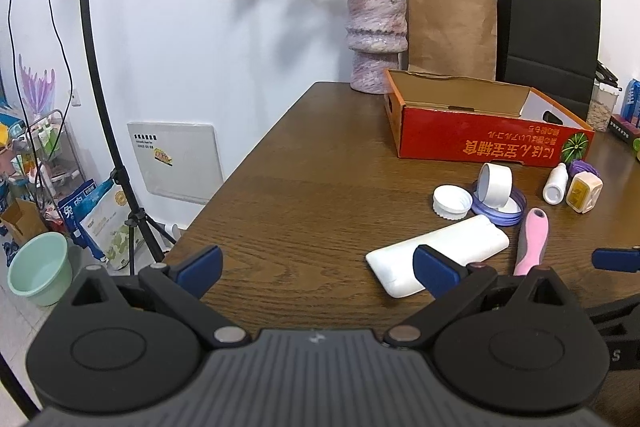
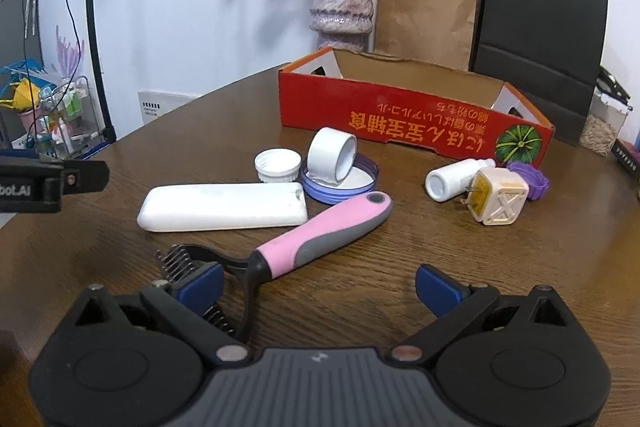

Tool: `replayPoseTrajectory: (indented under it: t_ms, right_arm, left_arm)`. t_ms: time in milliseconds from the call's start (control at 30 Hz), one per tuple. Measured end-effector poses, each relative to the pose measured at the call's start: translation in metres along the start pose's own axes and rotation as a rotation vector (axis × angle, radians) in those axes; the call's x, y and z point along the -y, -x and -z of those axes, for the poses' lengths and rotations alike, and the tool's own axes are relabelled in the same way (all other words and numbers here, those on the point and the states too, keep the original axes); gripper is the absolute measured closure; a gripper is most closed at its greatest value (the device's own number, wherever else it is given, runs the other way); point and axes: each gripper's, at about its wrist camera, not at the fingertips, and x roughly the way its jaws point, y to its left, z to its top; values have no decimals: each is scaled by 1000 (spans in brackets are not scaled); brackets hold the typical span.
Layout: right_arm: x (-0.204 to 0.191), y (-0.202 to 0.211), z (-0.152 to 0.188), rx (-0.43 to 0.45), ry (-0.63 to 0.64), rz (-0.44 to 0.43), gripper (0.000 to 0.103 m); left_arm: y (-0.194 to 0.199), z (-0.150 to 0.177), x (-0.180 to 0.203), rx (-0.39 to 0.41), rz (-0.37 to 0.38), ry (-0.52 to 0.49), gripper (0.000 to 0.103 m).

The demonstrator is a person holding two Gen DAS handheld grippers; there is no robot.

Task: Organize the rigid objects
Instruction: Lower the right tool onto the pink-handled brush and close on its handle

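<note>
Loose objects lie on the wooden table (image 2: 440,247): a flat white case (image 2: 224,207), a pink-handled pet comb (image 2: 312,235), a white tape roll (image 2: 332,155) on a purple lid (image 2: 360,187), a white cap (image 2: 278,165), a small white bottle (image 2: 452,177), a cream cube adapter (image 2: 500,201) and a purple ring (image 2: 530,179). The red cardboard box (image 2: 400,119) stands open behind them. My right gripper (image 2: 320,287) is open, low over the comb's head. My left gripper (image 1: 316,271) is open and empty, left of the white case (image 1: 436,255).
A vase of dried roses (image 1: 376,35), a brown paper bag (image 1: 452,27) and a black bag (image 1: 552,35) stand behind the box. The table's left edge drops to a floor with a light stand (image 1: 100,87), a green basin (image 1: 40,267) and clutter.
</note>
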Motion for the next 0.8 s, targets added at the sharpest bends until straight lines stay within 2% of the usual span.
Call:
replayPoseTrajectory:
  t_ms: [200,267,400,433,533,567,600,800]
  right_arm:
    - [2,-16,-4,-47,-11,-78,23]
    - [0,-16,-4,-42,-13,-114,37]
    - [-3,-14,-4,-32,-4,-153,53]
    - [-3,-13,-4,-29,1,-162,63]
    - [-2,-11,-3,-25,13,-157,79]
    - [0,-10,-2,-24,11,-170,91]
    - [3,-9,-1,-28,15,-191,97]
    - [15,0,2,-52,64,-166,95]
  left_arm:
    - [-1,0,-4,-4,-5,10,0]
    - [-2,0,-4,-8,-7,14,0]
    - [-3,1,-5,-12,-7,17,0]
    - [-3,1,-5,-13,-8,17,0]
    - [-3,2,-5,-15,-8,16,0]
    - [-3,2,-5,-15,-9,16,0]
    - [-3,2,-5,-15,-10,17,0]
    - [-2,1,-4,-14,-10,18,0]
